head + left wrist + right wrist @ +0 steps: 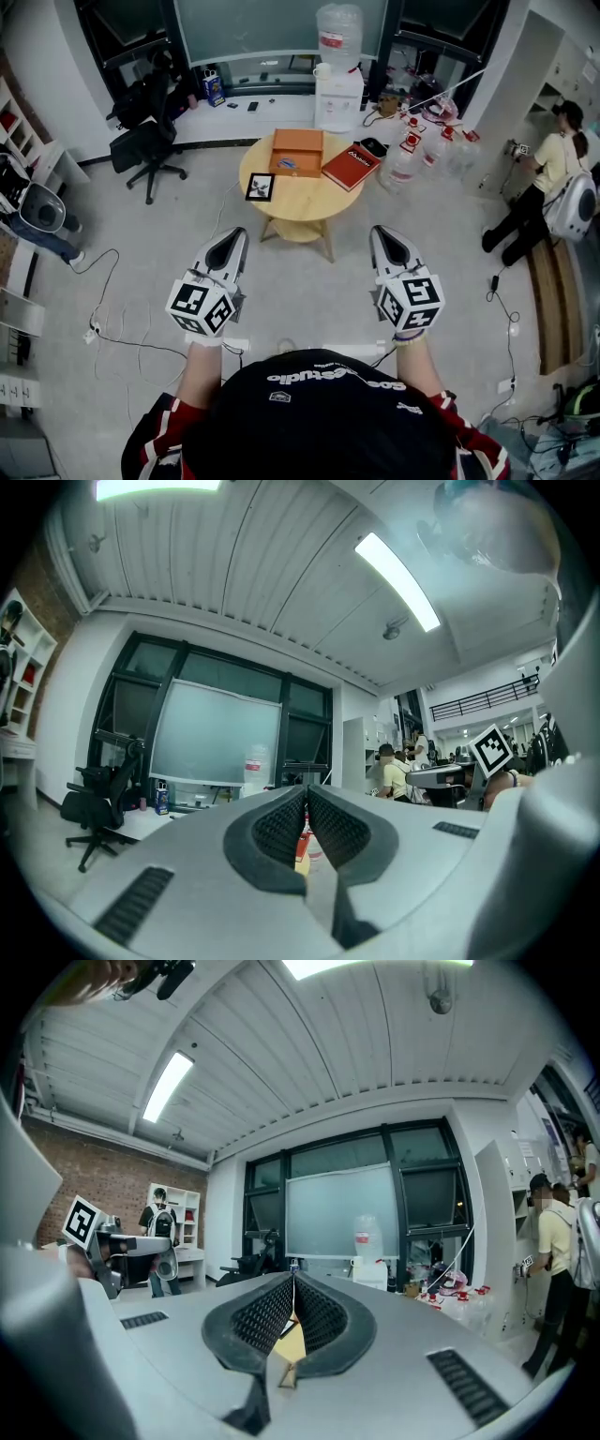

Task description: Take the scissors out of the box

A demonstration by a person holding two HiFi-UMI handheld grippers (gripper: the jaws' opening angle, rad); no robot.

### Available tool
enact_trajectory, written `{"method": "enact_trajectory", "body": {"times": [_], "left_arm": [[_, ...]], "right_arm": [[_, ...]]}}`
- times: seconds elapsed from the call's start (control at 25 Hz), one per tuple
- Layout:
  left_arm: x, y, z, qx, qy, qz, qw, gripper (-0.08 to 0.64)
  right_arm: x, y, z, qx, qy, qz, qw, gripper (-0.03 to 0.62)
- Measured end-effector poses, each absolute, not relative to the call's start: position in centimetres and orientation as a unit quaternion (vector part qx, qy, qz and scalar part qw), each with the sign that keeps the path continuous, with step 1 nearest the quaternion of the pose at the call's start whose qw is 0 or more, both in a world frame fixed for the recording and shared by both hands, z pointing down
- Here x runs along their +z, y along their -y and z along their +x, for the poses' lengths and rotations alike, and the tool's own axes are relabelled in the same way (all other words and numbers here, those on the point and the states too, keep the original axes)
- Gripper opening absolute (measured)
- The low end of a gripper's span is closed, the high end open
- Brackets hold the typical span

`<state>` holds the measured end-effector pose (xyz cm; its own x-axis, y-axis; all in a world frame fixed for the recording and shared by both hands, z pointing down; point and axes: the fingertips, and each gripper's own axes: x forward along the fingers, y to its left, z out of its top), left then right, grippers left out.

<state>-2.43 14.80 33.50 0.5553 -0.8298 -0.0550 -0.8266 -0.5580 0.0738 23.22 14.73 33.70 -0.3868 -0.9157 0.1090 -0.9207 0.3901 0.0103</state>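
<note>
An open wooden box (296,151) stands on the far side of a round wooden table (298,202). Inside it lies a small blue thing (286,165), too small to tell apart. A red book-like lid (351,166) lies right of the box, and a black-framed marker card (260,187) lies at the table's left. My left gripper (233,242) and right gripper (384,240) hang side by side above the floor, short of the table. Both point level towards it. The left gripper (307,793) and the right gripper (293,1284) have their jaws together at the tips, with nothing between them.
A water dispenser (337,97) stands behind the table, with several water bottles (424,142) to its right. An office chair (148,142) stands at the left. One person (544,178) stands at the right and another (42,225) sits at the left. Cables (122,328) run over the floor.
</note>
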Motion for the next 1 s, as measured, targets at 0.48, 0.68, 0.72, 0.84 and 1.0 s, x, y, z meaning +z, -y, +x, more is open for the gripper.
{"method": "enact_trajectory", "body": {"times": [0.48,0.68,0.72,0.84,1.0], "left_arm": [[33.5,-17.8,-0.7,-0.041,0.472,0.880,0.023,0.026],[33.8,-19.0,0.4,-0.033,0.473,0.880,0.023,0.026],[33.9,-19.2,0.7,-0.030,0.472,0.881,0.023,0.026],[34.1,-19.8,1.1,-0.022,0.470,0.882,0.025,0.026],[34.1,-20.2,2.1,-0.016,0.466,0.884,0.022,0.026]], "right_arm": [[33.6,-17.7,24.7,0.029,0.836,0.546,0.045,0.032],[34.1,-19.0,25.8,0.042,0.838,0.542,0.038,0.032],[34.2,-19.3,26.1,0.046,0.838,0.543,0.035,0.032],[34.4,-20.1,26.9,0.051,0.834,0.548,0.032,0.032],[35.1,-20.9,28.0,0.062,0.831,0.552,0.028,0.032]]}}
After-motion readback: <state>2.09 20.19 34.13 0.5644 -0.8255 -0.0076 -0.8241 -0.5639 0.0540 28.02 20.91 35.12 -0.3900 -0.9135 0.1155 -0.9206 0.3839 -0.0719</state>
